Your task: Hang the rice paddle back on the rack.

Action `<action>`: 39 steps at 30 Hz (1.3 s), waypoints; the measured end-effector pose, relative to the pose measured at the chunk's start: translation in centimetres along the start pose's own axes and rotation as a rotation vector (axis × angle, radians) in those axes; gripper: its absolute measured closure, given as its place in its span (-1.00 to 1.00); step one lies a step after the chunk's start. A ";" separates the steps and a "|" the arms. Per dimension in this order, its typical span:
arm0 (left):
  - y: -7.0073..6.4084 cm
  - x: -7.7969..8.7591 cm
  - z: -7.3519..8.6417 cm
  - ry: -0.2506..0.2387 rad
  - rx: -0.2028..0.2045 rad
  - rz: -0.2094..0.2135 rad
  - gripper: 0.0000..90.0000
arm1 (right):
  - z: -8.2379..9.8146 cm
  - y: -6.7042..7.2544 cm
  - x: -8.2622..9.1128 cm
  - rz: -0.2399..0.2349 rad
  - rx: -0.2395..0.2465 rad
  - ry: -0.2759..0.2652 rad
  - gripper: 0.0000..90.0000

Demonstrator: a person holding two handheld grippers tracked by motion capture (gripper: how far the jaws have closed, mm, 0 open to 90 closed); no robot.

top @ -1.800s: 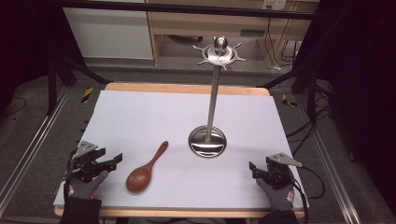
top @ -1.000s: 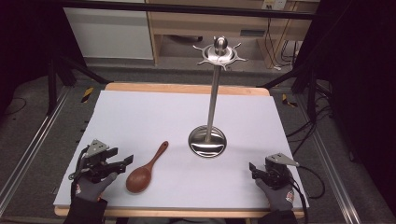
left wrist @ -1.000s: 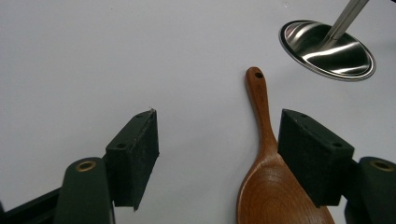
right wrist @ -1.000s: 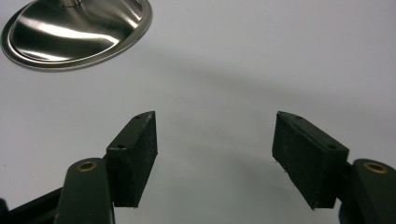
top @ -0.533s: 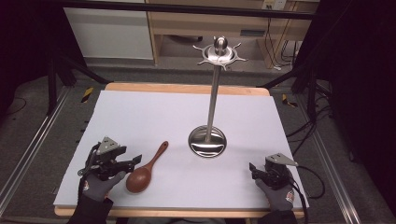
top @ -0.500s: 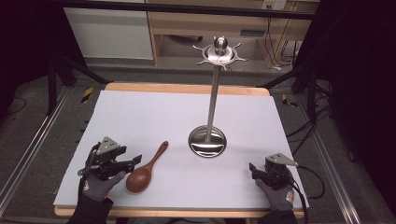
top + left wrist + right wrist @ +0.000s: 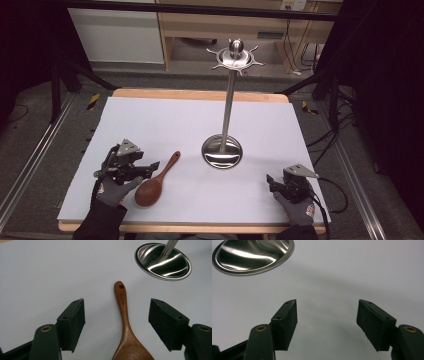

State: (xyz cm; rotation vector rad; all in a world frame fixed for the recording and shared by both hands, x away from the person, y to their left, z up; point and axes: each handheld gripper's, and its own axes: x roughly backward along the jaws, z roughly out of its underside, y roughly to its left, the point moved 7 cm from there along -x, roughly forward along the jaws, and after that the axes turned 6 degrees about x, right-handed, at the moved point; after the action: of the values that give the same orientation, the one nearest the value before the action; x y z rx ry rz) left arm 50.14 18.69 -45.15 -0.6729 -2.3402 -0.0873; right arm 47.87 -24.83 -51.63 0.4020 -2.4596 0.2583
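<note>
The wooden spoon (image 7: 124, 315) handle bears small engraved marks, too blurred to read.

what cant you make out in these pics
- Wooden spoon: its bowl is cut off by the bottom edge of the left gripper view.
- Stand base: cut off by the top edge of the right gripper view.
- Marking on the spoon handle: too small to read.
- Hooks on the stand top: too small to count, high view.

grey floor (image 7: 40, 150), wooden shelving (image 7: 225, 35), dark curtains (image 7: 390, 75)
</note>
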 end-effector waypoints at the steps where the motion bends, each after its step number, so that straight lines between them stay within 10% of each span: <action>1: 0.0 -0.1 -0.2 0.002 -0.004 -0.002 -0.36 | 0.0 0.0 0.0 -0.003 -0.002 0.001 -0.25; 39: -1.1 -3.4 -0.8 0.215 -0.104 -0.009 0.08 | 0.0 0.6 -0.2 -0.038 0.010 0.015 0.05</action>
State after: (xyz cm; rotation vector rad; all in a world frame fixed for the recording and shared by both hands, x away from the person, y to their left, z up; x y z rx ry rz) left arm 52.25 16.03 -46.62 -0.6691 -2.1429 -0.2735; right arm 47.80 -24.27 -51.82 0.4492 -2.4345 0.2565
